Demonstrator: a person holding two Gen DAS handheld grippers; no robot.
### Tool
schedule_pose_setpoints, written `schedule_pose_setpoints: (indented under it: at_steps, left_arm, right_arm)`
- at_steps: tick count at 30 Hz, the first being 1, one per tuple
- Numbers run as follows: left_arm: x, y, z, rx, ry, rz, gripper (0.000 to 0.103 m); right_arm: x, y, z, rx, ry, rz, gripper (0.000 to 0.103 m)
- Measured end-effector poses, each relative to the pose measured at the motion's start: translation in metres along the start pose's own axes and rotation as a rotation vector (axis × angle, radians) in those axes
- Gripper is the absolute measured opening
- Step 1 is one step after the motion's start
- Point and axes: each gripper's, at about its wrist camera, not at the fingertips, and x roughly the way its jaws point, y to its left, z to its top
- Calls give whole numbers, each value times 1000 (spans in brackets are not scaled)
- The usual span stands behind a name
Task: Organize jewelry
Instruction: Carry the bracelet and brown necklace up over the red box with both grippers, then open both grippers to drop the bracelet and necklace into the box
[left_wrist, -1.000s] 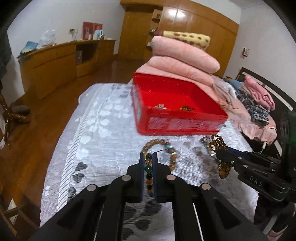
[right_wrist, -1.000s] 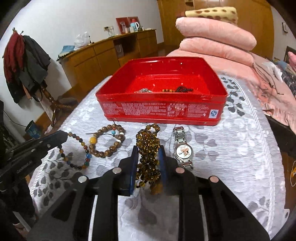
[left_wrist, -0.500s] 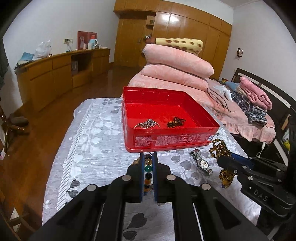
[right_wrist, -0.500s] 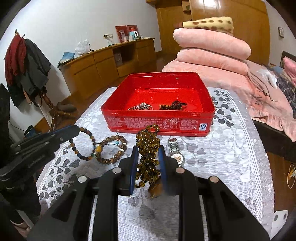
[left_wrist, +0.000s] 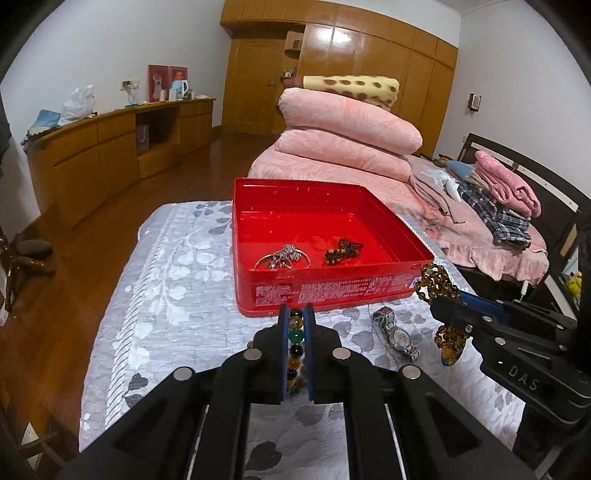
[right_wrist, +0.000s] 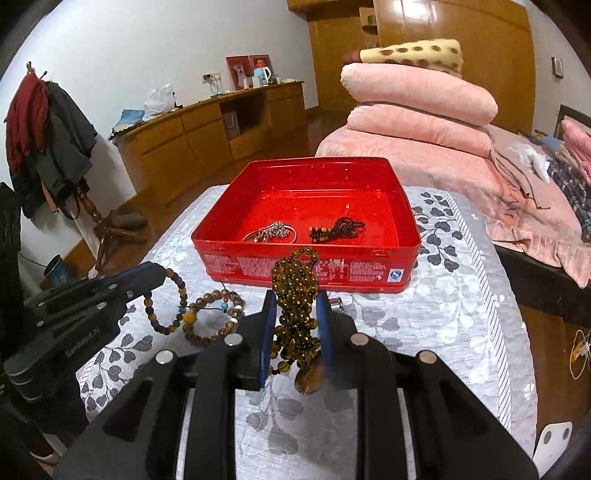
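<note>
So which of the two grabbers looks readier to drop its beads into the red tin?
Probably the right gripper: its clump of amber beads hangs just before the red tin. The left gripper, holding a multicoloured bracelet, sits slightly further back.

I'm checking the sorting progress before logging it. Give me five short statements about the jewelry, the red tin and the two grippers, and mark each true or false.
1. The left gripper is shut on a multicoloured bead bracelet. True.
2. The right gripper is open with nothing in it. False: it is shut on a bundle of amber-brown beads.
3. The red tin holds no jewelry yet. False: a silver chain piece and a dark bead strand lie inside it.
4. A wristwatch lies on the patterned cloth in front of the tin. True.
5. A brown bead bracelet lies on the cloth, outside the tin. True.
</note>
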Motion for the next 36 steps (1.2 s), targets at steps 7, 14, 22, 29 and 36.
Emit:
schedule_pose_setpoints:
  at_steps: [7,14,22,29,36]
  left_arm:
    - [4,-4,19,5,-20,-13,8]
    - [14,-6,44,-4,-40,-17,8]
    - [30,-10,73,-24,-67,-32,8]
    - [51,-7,91,-40,-70,-34,8]
    - [87,-1,100,-55,-28,-19,8]
  right_arm:
    - [0,-2,16,-17,-21,-5,21]
    - [8,-9,36,-3,-27,19,21]
    - [22,-16,59,34,-38,22,21]
    - [34,-26,80,47,-53,19,21]
    - [64,-39,93,65,-22,3,21]
